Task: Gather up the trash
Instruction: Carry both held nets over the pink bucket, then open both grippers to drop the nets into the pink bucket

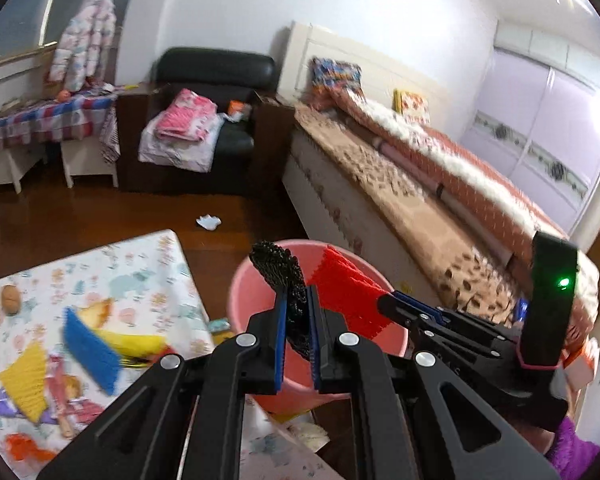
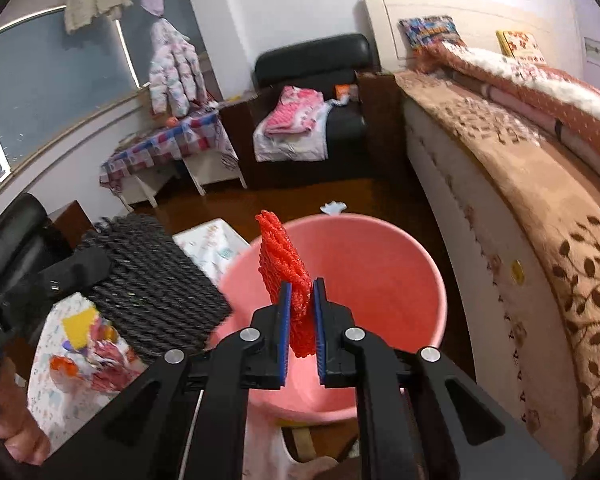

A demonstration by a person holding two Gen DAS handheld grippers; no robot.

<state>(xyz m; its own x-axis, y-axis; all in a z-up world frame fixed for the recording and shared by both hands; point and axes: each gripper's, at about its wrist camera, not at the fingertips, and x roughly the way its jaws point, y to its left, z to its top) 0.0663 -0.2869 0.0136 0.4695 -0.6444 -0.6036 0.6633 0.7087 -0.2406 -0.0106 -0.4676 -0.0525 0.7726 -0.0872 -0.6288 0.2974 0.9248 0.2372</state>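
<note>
My left gripper [image 1: 297, 300] is shut on a black foam net sleeve [image 1: 280, 272] and holds it above the pink bucket [image 1: 256, 304]. My right gripper [image 2: 302, 292] is shut on a red foam net sleeve [image 2: 284, 256] over the same bucket [image 2: 372, 264]. The red sleeve [image 1: 346, 288] and the right gripper also show in the left wrist view, just right of mine. The black sleeve [image 2: 156, 280] shows large at the left of the right wrist view. Blue [image 1: 90, 344] and yellow [image 1: 24, 380] foam sleeves lie on the low table [image 1: 140, 264].
A crumpled white paper [image 1: 209, 222] lies on the wooden floor beyond the bucket. A bed [image 1: 420, 184] runs along the right. A black armchair [image 1: 208, 120] with folded clothes stands at the back. Two brown nuts [image 1: 2, 300] and toys lie on the table.
</note>
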